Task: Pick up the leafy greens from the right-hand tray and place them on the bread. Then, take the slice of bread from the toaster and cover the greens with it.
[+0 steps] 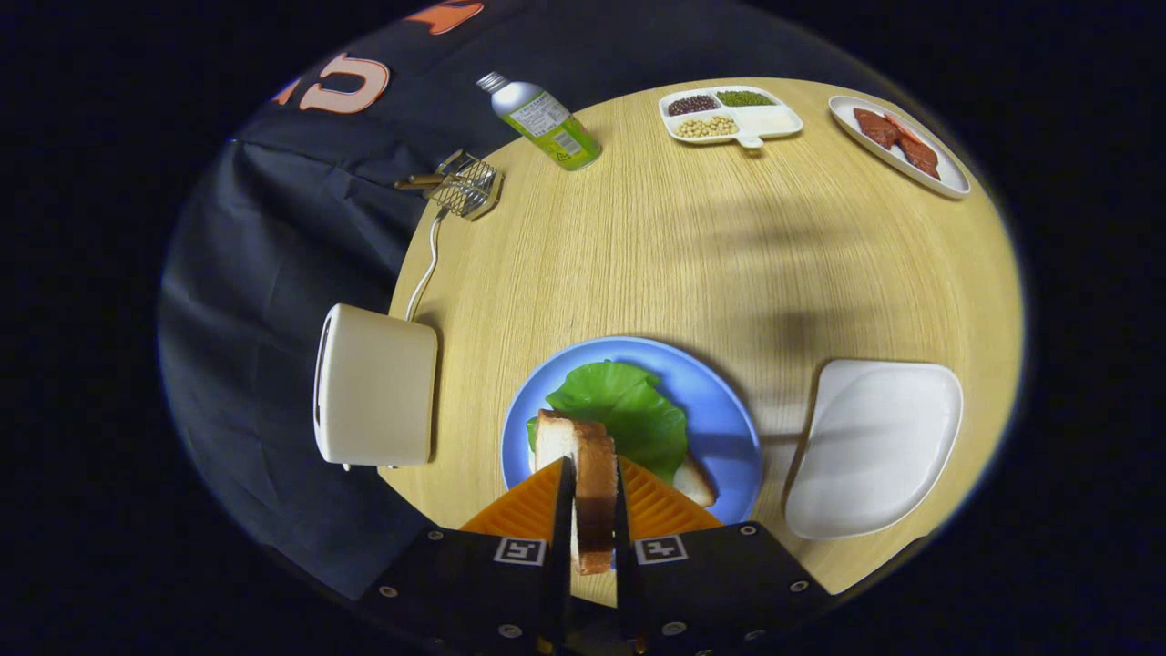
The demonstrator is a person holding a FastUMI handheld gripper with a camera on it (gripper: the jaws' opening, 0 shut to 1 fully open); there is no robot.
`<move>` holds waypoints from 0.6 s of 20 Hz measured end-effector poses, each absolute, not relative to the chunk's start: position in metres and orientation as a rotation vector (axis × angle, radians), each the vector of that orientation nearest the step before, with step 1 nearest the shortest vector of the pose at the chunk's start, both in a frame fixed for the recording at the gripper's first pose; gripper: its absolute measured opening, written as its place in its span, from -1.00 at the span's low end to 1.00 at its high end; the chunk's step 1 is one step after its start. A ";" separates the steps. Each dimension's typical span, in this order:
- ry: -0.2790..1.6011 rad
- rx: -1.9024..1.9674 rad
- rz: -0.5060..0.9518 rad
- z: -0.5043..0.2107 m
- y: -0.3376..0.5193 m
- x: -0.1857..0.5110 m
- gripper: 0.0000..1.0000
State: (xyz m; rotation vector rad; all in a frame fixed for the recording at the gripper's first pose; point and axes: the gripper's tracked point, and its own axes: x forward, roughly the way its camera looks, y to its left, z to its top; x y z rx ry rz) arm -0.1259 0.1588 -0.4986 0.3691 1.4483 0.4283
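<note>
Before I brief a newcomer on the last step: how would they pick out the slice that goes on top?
On the round wooden table, find the blue plate between the toaster and the white tray. Above its lettuce leaf, the gripper is shut on the bread slice, held edge-on between the fingers, while the other slice lies flat beneath the leaf.

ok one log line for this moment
gripper: shut on bread slice | over blue plate | lettuce already on lower bread | white tray bare

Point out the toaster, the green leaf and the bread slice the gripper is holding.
toaster point(378, 387), gripper view, its cream side panel.
green leaf point(629, 410), gripper view, centre of the leaf on the blue plate.
bread slice point(594, 474), gripper view, crust edge between the gripper fingers.
</note>
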 end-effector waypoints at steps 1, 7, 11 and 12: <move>1.440 0.343 0.426 -0.501 0.156 -0.126 -0.51; 1.371 0.198 0.396 -0.515 0.141 -0.119 -0.02; 1.289 0.116 0.395 -0.515 0.139 -0.110 0.24; 1.280 0.107 0.399 -0.513 0.140 -0.109 0.32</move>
